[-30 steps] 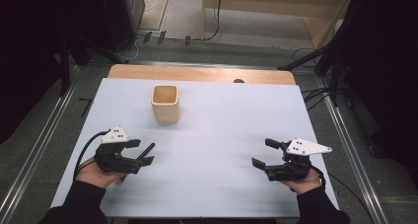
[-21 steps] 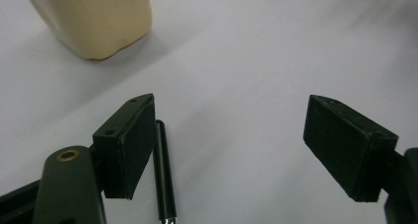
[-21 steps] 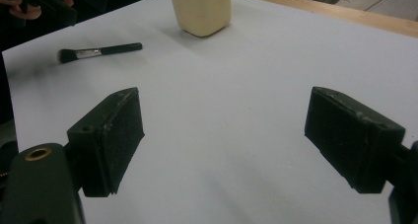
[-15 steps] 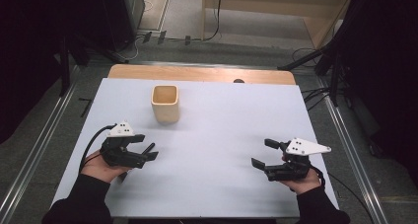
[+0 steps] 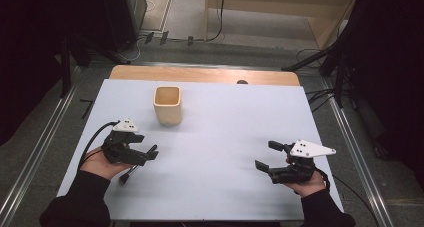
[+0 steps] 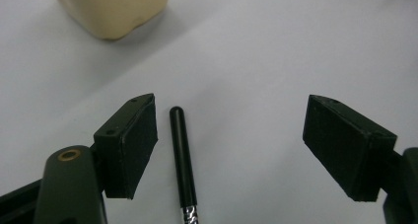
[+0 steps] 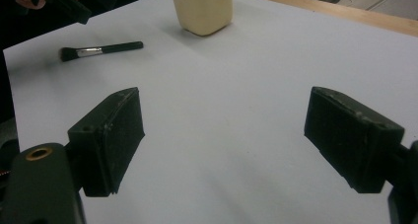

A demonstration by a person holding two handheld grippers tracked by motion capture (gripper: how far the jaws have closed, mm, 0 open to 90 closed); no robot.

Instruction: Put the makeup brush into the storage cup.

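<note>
Left claw (image 5: 150, 154) has shifted forward and inward since half a second ago; jaws spread wide, holding nothing. Makeup brush (image 6: 182, 157) lies flat on the white desk (image 5: 235, 132), its handle between those jaws, nearer one, untouched. Right claw (image 5: 265, 156) unchanged, agape and empty. Beyond stands the cream square cup (image 5: 167, 105), unmoved.

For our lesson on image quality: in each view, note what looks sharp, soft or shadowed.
High view: dark surroundings, bright evenly lit table. Left gripper view: brush handle fairly sharp, cup soft. Right gripper view: brush and cup slightly soft, faint shadow beside the cup.
</note>
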